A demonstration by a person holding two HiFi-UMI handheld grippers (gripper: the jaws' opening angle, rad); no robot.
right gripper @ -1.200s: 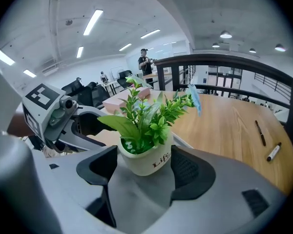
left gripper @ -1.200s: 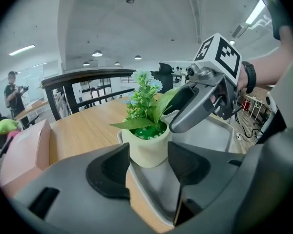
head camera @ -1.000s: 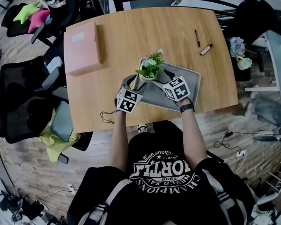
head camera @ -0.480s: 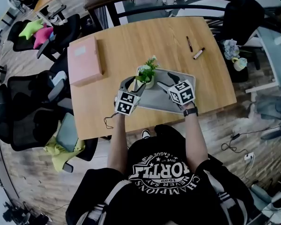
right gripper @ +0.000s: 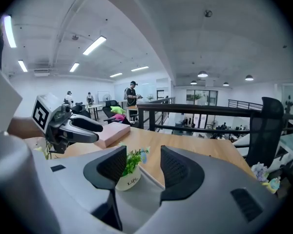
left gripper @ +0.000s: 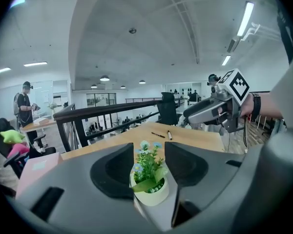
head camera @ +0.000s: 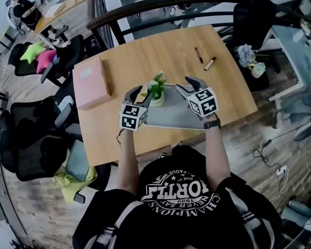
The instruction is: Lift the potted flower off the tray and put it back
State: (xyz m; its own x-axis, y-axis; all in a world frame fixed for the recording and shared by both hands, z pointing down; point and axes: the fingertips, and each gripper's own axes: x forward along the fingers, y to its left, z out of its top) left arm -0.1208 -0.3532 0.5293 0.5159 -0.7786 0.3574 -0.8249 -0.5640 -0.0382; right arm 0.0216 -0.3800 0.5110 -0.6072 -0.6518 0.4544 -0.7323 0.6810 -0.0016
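A second ago both grippers sat low against the potted flower (head camera: 156, 93); now they have risen clear of it. The pot stands alone at the 10 o'clock corner of the tray (head camera: 177, 115) on the surface (head camera: 145, 51). The left gripper (head camera: 134, 92) hangs at the pot's 9 o'clock and the right gripper (head camera: 186, 83) at its 3 o'clock. Both sets of fingers have just been narrowing to a half-wide gap and grip nothing; the pot shows beyond each gap.
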